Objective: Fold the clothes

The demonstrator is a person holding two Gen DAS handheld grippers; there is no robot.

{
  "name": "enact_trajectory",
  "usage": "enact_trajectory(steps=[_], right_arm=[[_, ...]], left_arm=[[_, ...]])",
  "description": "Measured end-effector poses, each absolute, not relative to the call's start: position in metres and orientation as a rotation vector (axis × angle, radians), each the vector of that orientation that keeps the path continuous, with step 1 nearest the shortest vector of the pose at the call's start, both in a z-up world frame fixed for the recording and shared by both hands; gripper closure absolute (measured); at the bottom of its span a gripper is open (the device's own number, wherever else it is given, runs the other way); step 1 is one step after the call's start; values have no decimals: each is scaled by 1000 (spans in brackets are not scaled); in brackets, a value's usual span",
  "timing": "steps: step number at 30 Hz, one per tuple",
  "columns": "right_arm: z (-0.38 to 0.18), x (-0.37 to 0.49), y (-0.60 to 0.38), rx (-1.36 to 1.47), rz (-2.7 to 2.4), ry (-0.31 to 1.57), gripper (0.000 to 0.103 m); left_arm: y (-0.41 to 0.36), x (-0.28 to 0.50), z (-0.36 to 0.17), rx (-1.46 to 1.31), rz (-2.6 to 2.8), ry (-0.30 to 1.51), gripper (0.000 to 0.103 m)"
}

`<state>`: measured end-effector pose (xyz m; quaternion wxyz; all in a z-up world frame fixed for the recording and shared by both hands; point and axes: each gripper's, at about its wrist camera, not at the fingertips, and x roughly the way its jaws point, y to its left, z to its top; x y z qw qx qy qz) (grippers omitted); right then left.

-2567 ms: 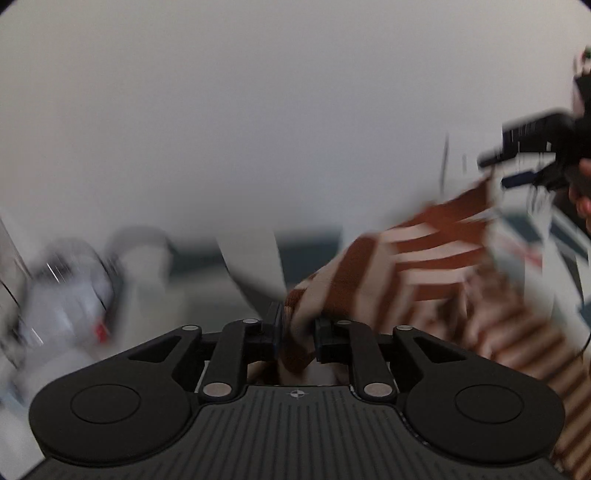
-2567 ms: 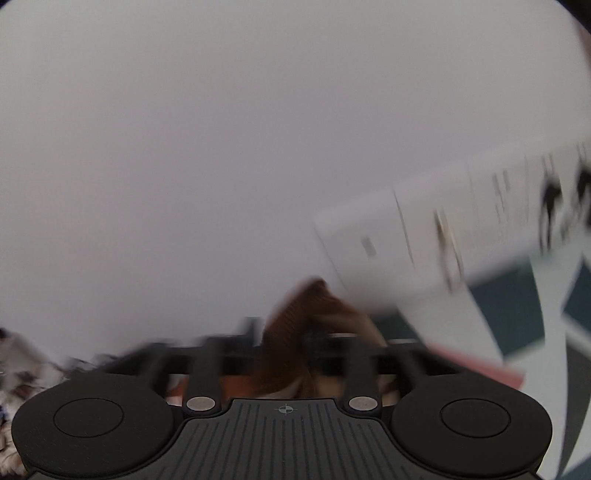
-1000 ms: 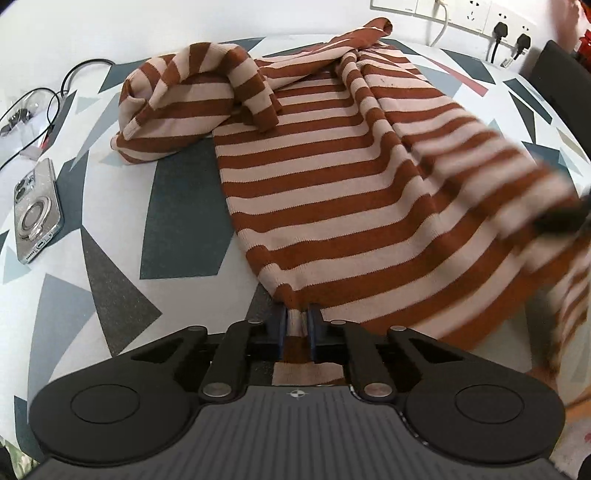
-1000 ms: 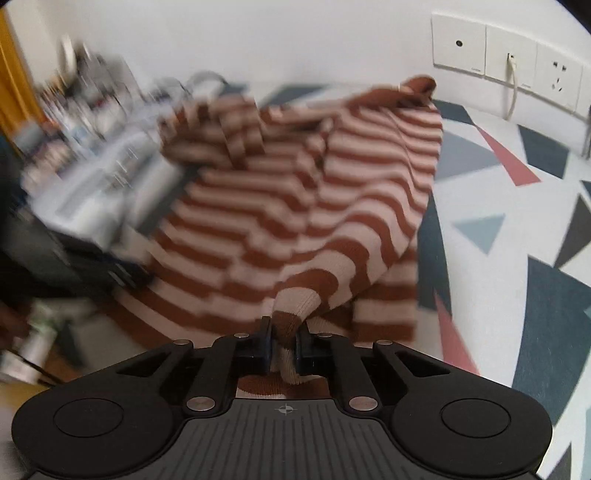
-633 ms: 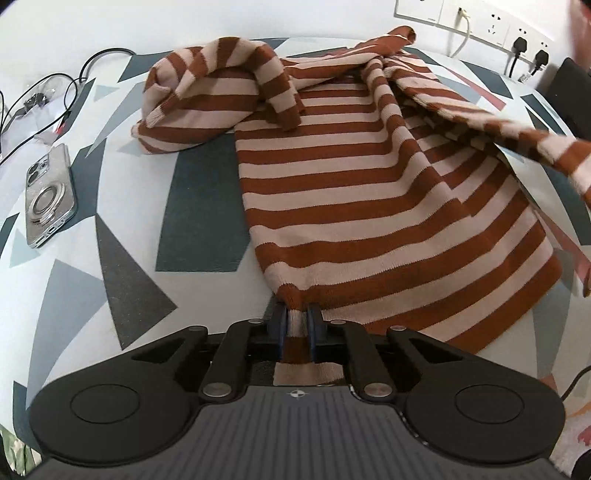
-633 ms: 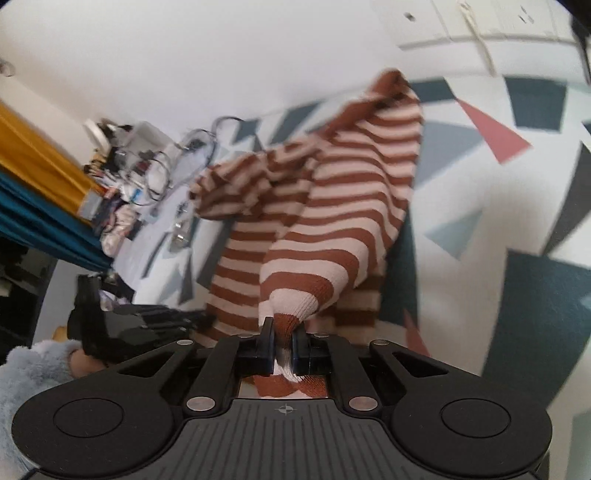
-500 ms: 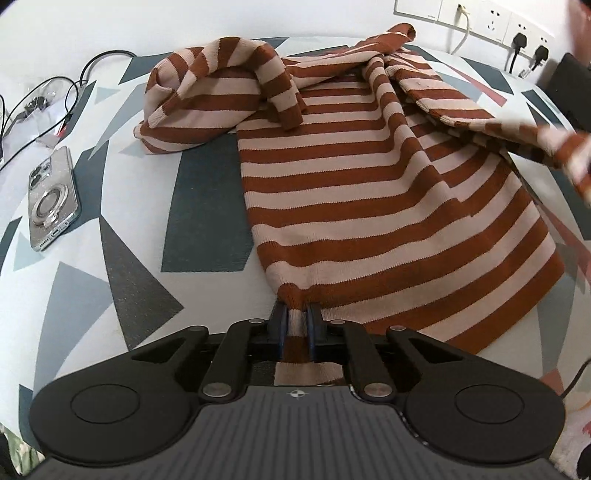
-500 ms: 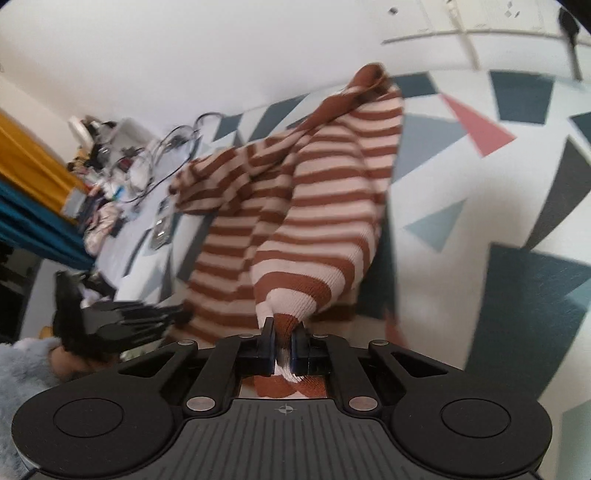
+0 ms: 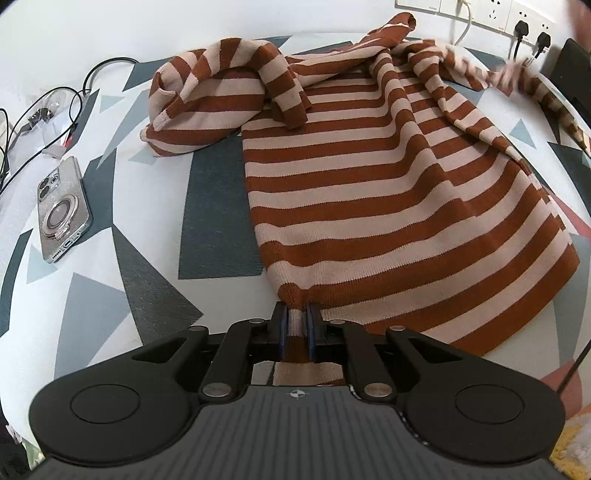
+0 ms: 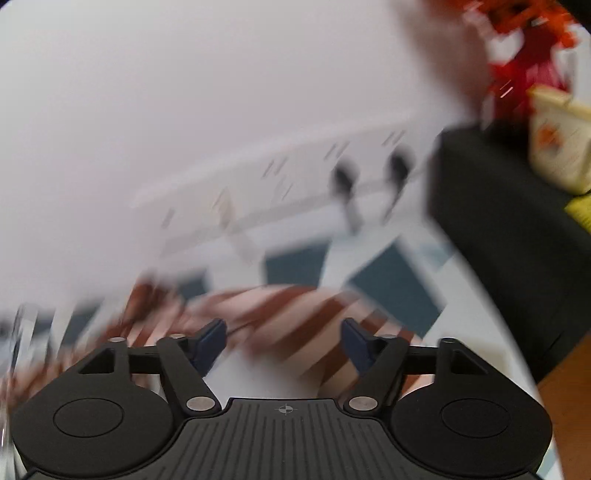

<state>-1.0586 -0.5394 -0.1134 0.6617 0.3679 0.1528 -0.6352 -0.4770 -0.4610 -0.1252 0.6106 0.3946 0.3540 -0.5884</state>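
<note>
**Item: striped sweater** [image 9: 388, 192]. Rust and cream knit, spread over the patterned desk [image 9: 122, 229]. Body lies roughly flat with the hem nearest the left wrist camera. One sleeve is bunched in a heap at the far left; the other trails off, blurred, toward the far right by the wall sockets [image 9: 517, 22].

**Left claw** [image 9: 295, 325]. Pressed together on the near hem corner, cloth gathered between the pads.

**Right claw** [image 10: 282, 341]. Jaws opening, pads standing apart with nothing pressed between them; blurred striped cloth lies just beyond. The view is smeared, so the exact spot over the sweater cannot be told.

**Also present:** phone [image 9: 62, 210] and cables [image 9: 55, 107] at the left of the desk, clear of the sweater.

**Step in hand, as judged:** laying the garment out flat before folding, the right side just let go.

**Handling notes:**
- Keep the left pinch firm so the hem stays anchored.
- Take the heaped left sleeve by its cuff and draw it straight.
- Pull gently; loose knit likely stretches and drags.
- Smooth the diagonal ridges toward the right before any fold.
</note>
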Motion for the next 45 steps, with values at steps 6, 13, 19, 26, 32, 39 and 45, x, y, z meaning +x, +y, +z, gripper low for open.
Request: enact_trajectory(steps=[6,13,19,26,32,39,45], right_arm=[[-174,-976,-487,862,-1165,583,42],[-203,-922,-456,785,-1115,739,66],[-187,-917,-439,757,-1110,731,69],[-203,-892,-429,626,-1090,885,69],[-200,-933,-430,974,-1243,672,98],[-198,-977,-389,1381,-1330,324,98],[-197,-981,-342,1509,-1351,162,98]], left_arm=[[-458,-473,-125,891,-1370,816,92],[-453,-460,-124,876,-1360,811,93],[-448,-450,-124,852,-1354,806,93],[-437,-438,-123,808,-1384,827,83],[-418,-419,-123,765,-1537,981,83],[-405,-395,-123,708,-1622,943,97],[-378,-391,-107,752,-1720,844,97]])
